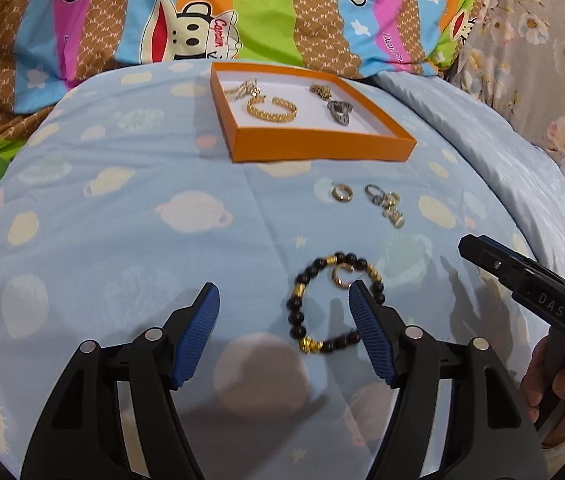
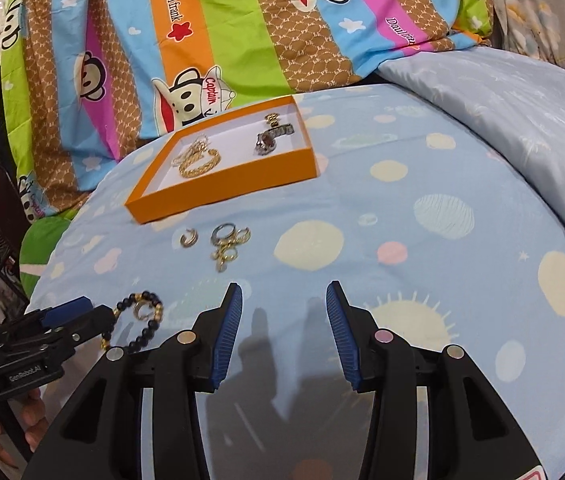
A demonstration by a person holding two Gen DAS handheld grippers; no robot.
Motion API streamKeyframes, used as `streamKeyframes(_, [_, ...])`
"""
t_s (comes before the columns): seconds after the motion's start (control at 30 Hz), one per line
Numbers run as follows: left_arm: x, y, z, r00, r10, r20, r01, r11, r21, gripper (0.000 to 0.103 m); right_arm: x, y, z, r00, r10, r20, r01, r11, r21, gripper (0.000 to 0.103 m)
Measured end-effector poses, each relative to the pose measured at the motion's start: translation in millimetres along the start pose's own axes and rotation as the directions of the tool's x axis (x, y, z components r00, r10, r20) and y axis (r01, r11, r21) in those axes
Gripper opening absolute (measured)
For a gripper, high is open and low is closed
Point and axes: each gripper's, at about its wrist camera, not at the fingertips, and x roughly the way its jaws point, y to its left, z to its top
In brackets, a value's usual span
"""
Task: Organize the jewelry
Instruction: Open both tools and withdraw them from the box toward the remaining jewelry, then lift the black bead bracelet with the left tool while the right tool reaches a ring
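Striped "Captain" bedding (image 2: 186,40) lies beyond my left gripper (image 1: 284,312) and right gripper (image 2: 282,316), both gaping, empty; "GenRobot.AI" marks one.

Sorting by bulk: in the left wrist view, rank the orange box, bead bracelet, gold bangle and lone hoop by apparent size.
1. Orange box
2. Bead bracelet, nearest the camera, so flattered
3. Gold bangle
4. Lone hoop

the blue planet-print bed (image 1: 82,208) carries an orange tray (image 1: 322,146), loose rings (image 1: 382,200) and a beaded bracelet (image 1: 314,308).
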Motion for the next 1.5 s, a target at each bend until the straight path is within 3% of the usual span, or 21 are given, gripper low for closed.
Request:
streamKeyframes(0.1, [-0.8, -3.0, -2.8, 1.0, 0.016, 0.004, -0.016, 1.0, 0.023, 0.064, -1.4, 1.7, -3.8, 1.0, 0.001, -0.003, -0.001, 1.0, -0.002, 0.044])
streamKeyframes(0.5, [4.9, -11.7, -3.3, 0.996, 0.091, 0.012, -0.092, 0.992, 0.085, 0.041, 0.5, 7.9, -3.9, 1.0, 0.012, -0.011, -0.012, 1.0, -0.004, 0.044])
streamKeyframes(0.77, [5.9, -18.0, -4.1, 0.997, 0.071, 0.006, -0.071, 0.99, 0.12, 0.008, 9.6, 18.2, 2.7, 0.999, 0.023, -0.024, -0.024, 0.999, -0.031, 0.044])
streamKeyframes(1.03, [-7.0, -19.5, -1.9, 0.999, -0.035, 0.007, 0.034, 0.994, 0.102, 0.007, 15.3, 24.9, 12.5, 0.999, 0.028, -0.018, -0.029, 0.998, -0.052, 0.044])
streamKeyframes(1.3, [-38.6, -21.7, 19.7, 0.99, -0.116, 0.083, 0.109, 0.99, 0.085, 0.007, 28.0, 43.4, 35.5, 0.999, 0.049, 0.003, -0.048, 0.988, -0.144, 0.044])
streamKeyframes(1.5, [-42.8, -11.5, 32.6, 0.988, -0.1, 0.114, 0.094, 0.994, 0.059, 0.007, 51.9, 62.8, 51.1, 0.998, 0.06, -0.036, -0.068, 0.962, -0.263, 0.022])
